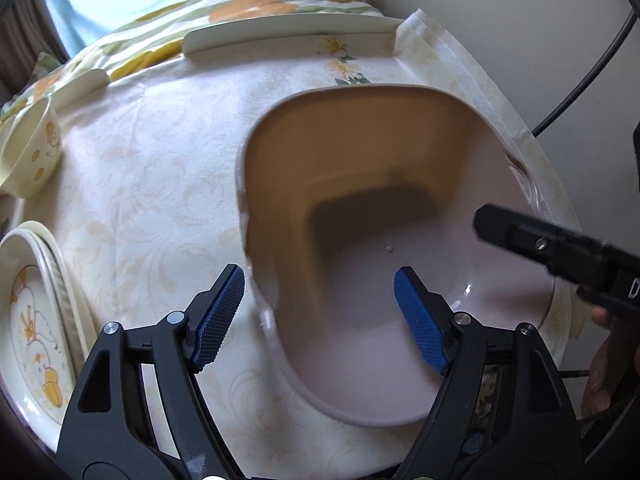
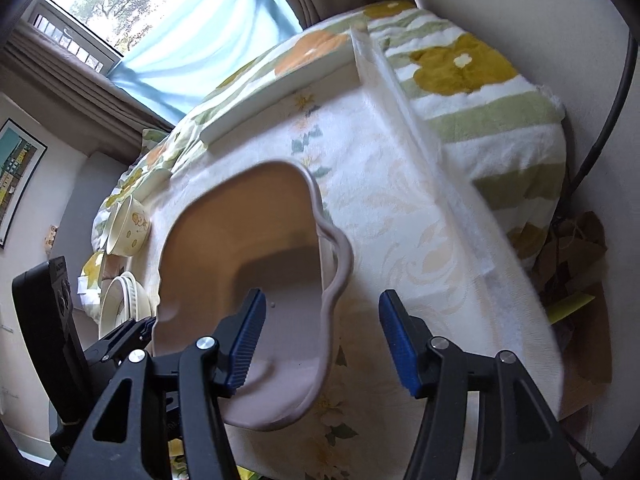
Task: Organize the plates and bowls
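Two views show one cloth-covered table [image 1: 160, 168]. At the left edge of the left wrist view sit a stack of cream plates with a cartoon print [image 1: 28, 320] and, above it, a small cream bowl with yellow spots [image 1: 34, 148]. At centre right lies a large pale pink square-bottomed basin with a wavy rim [image 1: 380, 208], resting on the cloth. The left gripper [image 1: 320, 312] has its jaws spread, one blue pad outside the basin's near rim, the other inside; neither presses it. In the right wrist view, the right gripper [image 2: 322, 340] likewise straddles the basin's right rim, jaws apart, without contact.
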`<state>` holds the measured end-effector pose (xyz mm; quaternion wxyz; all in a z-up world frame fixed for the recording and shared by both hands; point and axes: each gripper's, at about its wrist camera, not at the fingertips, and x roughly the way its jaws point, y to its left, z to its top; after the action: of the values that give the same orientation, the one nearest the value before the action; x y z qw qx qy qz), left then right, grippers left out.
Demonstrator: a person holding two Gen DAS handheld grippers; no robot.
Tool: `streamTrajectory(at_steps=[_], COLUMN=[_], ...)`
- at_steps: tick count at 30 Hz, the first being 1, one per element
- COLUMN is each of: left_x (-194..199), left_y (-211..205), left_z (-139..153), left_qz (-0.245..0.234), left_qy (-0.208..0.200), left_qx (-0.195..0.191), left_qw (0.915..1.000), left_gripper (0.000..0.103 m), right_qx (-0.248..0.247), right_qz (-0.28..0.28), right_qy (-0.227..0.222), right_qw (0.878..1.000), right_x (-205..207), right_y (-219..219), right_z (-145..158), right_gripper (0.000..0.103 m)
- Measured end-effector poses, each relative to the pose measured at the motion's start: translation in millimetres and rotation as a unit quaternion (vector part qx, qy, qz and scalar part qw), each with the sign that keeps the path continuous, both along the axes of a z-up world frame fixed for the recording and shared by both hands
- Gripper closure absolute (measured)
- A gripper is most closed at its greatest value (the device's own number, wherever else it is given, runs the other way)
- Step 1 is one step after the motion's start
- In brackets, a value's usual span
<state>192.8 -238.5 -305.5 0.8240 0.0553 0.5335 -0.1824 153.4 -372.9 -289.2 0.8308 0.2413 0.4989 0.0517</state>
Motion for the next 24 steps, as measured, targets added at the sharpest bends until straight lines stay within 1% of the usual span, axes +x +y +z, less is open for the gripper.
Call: streamTrajectory(at_steps=[3, 5, 7, 10, 12, 13, 14, 15, 16, 18, 19, 22, 24], left_x=[-4.1, -7.7, -11.6, -20.6, -27.0, -28.3, -29.4, -29.7, -27.0, -21.3, -15.0, 6.5, 23.5], left_y=[7.4, 16.6, 30.0, 55.5, 80.3, 92.1, 105.4, 119.0, 135.6, 171.6, 185.5, 230.4, 257.8], left_z=[9.8, 20.3, 36.4, 68.1, 97.3, 112.4, 125.3, 137.2, 148.2, 166.2, 169.3, 171.2, 168.8], left_qz=[0.006, 0.013, 0.025, 0.046, 0.068, 0.082, 0.097, 0.114, 0.133, 0.167, 0.177, 0.209, 0.220], left_qy=[0.002, 0.002, -0.003, -0.026, -0.054, -0.072, -0.088, -0.104, -0.119, -0.149, -0.150, -0.134, -0.126], left_qx=[0.003, -0.001, -0.003, -0.010, -0.015, -0.017, -0.019, -0.020, -0.022, -0.037, -0.042, -0.039, -0.046], left_qw=[1.0000, 0.9999, 0.9997, 0.9986, 0.9962, 0.9939, 0.9912, 0.9879, 0.9838, 0.9740, 0.9718, 0.9680, 0.9664], left_gripper=[0.027, 0.027, 0.027, 0.027, 0.027, 0.027, 0.025, 0.013, 0.000, 0.000, 0.000, 0.000, 0.000], right_qx=[-0.035, -0.053, -0.060, -0.066, -0.064, -0.061, -0.060, -0.056, -0.051, -0.045, -0.046, -0.049, -0.052], right_qz=[-0.003, 0.006, 0.020, 0.052, 0.082, 0.098, 0.111, 0.122, 0.130, 0.147, 0.152, 0.174, 0.173], right_qy=[-0.013, -0.024, -0.037, -0.064, -0.088, -0.100, -0.111, -0.125, -0.139, -0.156, -0.159, -0.148, -0.144], right_qw=[0.999, 0.998, 0.997, 0.994, 0.991, 0.988, 0.986, 0.983, 0.980, 0.976, 0.974, 0.972, 0.973], right_x=[-5.7, -8.7, -9.6, -5.7, 0.4, 5.3, 9.2, 13.8, 16.8, 28.7, 36.5, 60.1, 75.4], right_y=[-2.0, -0.9, 2.5, 15.1, 30.4, 41.2, 51.3, 62.4, 71.8, 94.8, 107.5, 145.2, 168.5], right_z=[19.5, 34.8, 51.6, 78.9, 99.0, 109.4, 117.8, 125.8, 132.0, 142.6, 146.7, 152.6, 151.8], right_gripper=[0.049, 0.049, 0.049, 0.049, 0.047, 0.043, 0.025, 0.005, 0.001, 0.001, 0.001, 0.001, 0.001])
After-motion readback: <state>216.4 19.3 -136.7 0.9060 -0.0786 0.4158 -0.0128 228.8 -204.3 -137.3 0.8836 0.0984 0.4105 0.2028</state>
